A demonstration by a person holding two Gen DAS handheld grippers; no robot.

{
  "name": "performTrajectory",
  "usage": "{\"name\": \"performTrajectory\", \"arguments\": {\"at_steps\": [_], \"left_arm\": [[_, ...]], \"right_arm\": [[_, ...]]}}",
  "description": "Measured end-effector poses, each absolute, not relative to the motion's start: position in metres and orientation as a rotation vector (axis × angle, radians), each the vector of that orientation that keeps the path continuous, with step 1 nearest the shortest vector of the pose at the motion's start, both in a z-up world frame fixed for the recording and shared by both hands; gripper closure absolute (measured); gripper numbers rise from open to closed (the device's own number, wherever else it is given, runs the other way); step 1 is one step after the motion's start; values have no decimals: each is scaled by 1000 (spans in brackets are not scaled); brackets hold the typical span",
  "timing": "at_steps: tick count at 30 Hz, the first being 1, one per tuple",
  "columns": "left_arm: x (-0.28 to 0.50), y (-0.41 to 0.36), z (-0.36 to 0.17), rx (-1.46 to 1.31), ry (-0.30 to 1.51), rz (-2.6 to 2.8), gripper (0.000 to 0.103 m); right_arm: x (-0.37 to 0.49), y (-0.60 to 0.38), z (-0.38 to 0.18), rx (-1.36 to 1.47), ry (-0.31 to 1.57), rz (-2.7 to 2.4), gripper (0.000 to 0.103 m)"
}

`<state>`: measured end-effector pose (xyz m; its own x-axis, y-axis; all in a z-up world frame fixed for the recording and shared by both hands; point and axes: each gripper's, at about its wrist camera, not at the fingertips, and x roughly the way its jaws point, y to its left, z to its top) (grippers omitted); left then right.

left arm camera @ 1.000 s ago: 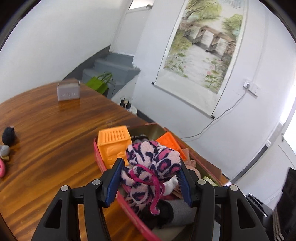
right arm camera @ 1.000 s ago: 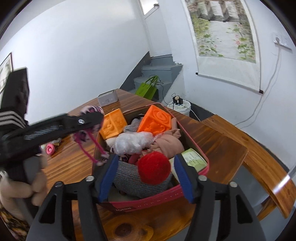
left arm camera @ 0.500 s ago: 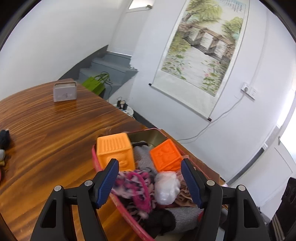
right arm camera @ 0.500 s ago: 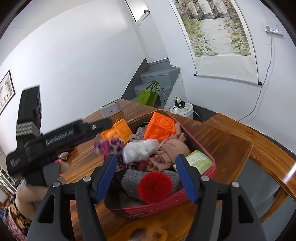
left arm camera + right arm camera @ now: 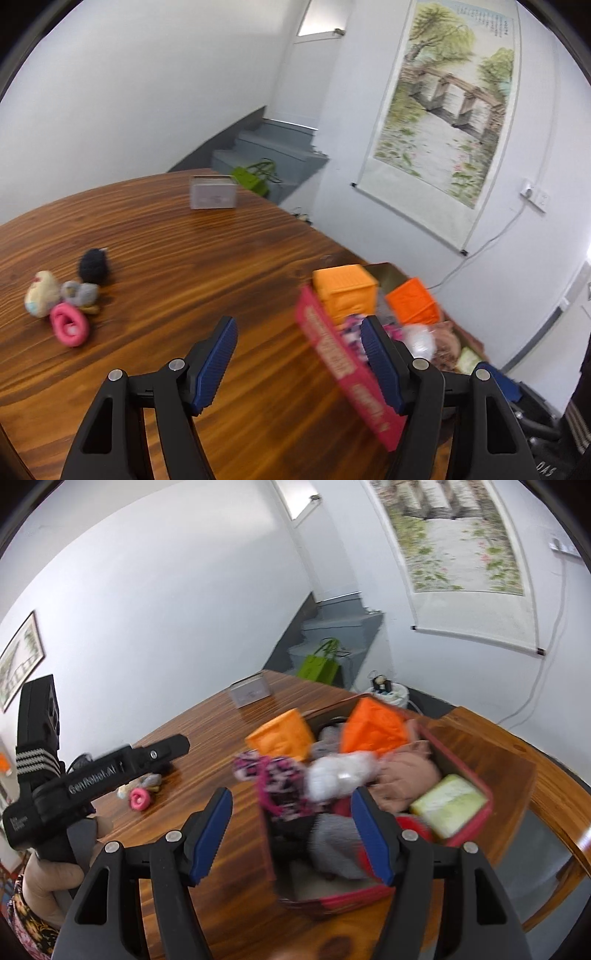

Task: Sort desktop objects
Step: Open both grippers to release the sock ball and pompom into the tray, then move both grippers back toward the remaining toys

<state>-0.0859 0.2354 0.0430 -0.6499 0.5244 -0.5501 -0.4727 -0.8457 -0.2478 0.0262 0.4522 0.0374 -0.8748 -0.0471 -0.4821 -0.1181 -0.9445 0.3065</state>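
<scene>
the left gripper (image 5: 297, 363) has just opened, fingers apart and empty, leaving the pink leopard scrunchie (image 5: 275, 779) in the red box (image 5: 476, 794), so another counter (image 5: 184, 258) item comes next.

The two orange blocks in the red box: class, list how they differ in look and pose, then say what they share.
The lighter orange block is a yellower orange; the darker orange block is a deeper red-orange. The lighter one stands at the corner of the red box nearest the small toys on the table; the darker one sits further along the far end and is tilted. Both are soft-looking embossed cubes resting on the clutter inside.
</scene>
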Motion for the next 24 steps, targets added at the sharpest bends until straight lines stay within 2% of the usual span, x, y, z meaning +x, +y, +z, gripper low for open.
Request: {"name": "performTrajectory", "arguments": {"at_steps": [12,20,24], "left_arm": [[-41,52,10,-933,-210,2790,32],[-15,-51,-3,-936,-451,2935,32],[-8,-67,-6,-922,-470,2940,32]], "right_arm": [[-23,331,37,-931,453,3203,30],[-33,228,32,-1097,255,3334,30],[-26,195,26,-1145,169,3362,30]]}}
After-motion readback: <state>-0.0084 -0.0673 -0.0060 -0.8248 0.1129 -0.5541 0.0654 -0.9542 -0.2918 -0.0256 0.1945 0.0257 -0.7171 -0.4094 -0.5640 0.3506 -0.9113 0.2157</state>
